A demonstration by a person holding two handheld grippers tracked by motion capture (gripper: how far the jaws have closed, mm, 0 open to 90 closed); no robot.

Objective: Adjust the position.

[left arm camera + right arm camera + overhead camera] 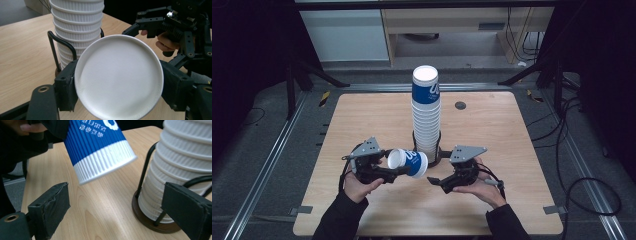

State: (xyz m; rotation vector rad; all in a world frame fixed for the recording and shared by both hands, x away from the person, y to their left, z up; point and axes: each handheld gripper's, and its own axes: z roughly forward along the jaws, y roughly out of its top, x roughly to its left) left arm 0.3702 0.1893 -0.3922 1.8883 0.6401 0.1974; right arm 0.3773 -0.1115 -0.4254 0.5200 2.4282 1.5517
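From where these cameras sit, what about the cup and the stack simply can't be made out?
- Inside of the held cup: in the left gripper view its white base faces the camera.
- Its printed words: too small in the high view, cut off by the top edge in the right gripper view.
- Number of cups in the stack: rims too fine in the high view, top cut off in both gripper views.
- Holder base: partly behind a right finger.

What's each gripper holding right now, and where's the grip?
Left gripper clamps the blue-and-white cup across its sides, near the closed base. Right gripper holds nothing.
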